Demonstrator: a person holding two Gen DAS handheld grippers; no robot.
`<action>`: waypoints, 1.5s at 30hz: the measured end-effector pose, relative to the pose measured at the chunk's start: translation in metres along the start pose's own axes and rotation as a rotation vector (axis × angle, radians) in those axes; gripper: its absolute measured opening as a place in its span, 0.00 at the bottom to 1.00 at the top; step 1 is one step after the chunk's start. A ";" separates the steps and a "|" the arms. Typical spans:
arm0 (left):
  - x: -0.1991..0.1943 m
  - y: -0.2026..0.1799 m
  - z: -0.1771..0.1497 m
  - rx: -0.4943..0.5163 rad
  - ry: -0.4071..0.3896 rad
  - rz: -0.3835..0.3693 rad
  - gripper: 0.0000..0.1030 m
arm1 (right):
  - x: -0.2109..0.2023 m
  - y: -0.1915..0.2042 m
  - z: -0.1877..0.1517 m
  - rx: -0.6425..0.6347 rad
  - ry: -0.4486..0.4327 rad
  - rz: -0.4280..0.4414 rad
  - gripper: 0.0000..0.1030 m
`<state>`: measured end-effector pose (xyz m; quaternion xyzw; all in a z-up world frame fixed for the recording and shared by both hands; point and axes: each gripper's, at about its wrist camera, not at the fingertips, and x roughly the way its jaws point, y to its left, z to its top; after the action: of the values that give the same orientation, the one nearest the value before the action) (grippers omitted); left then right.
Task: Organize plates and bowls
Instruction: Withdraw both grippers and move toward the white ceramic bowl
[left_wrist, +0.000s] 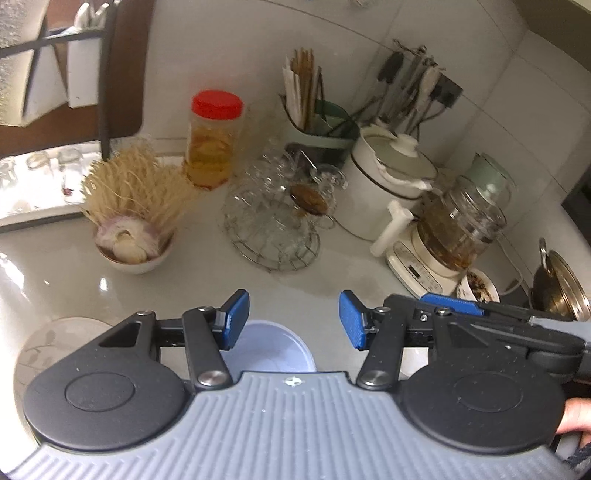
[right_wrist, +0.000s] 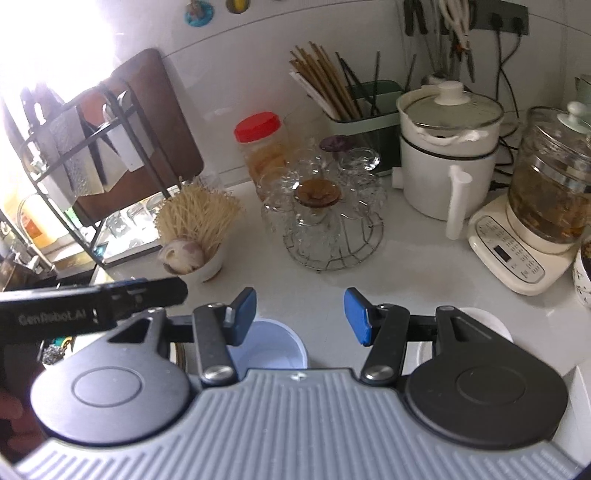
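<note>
A pale blue bowl (left_wrist: 273, 347) stands on the white counter, partly hidden by my left gripper (left_wrist: 293, 319). That gripper hangs above the bowl, open, with nothing between its blue pads. A white patterned plate (left_wrist: 62, 339) lies to the left of it. In the right wrist view the same blue bowl (right_wrist: 273, 343) sits under my right gripper (right_wrist: 300, 315), also open and holding nothing. A white bowl (right_wrist: 487, 321) peeks out behind its right finger. Each gripper shows in the other's view: the right gripper (left_wrist: 436, 301) and the left gripper (right_wrist: 177, 290).
Behind the grippers stand a bowl of garlic and straw fibres (left_wrist: 129, 240), a red-lidded jar (left_wrist: 212, 140), a wire rack of glass cups (left_wrist: 277, 218), a chopstick holder (right_wrist: 354, 99), a white electric pot (right_wrist: 443, 147) and a glass kettle (right_wrist: 546, 192). A black dish rack (right_wrist: 85, 155) stands left.
</note>
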<state>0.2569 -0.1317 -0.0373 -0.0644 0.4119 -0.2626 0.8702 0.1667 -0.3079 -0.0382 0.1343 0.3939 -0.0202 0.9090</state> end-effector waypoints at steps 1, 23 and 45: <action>0.001 -0.002 0.000 0.007 0.002 -0.007 0.58 | -0.002 -0.001 -0.001 0.004 -0.005 -0.013 0.54; 0.044 -0.083 0.000 0.184 0.088 -0.205 0.59 | -0.058 -0.068 -0.028 0.177 -0.077 -0.237 0.54; 0.139 -0.129 0.001 0.253 0.299 -0.246 0.61 | -0.038 -0.144 -0.053 0.414 0.038 -0.361 0.58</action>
<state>0.2783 -0.3130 -0.0887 0.0349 0.4892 -0.4229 0.7620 0.0821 -0.4351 -0.0786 0.2454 0.4158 -0.2594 0.8364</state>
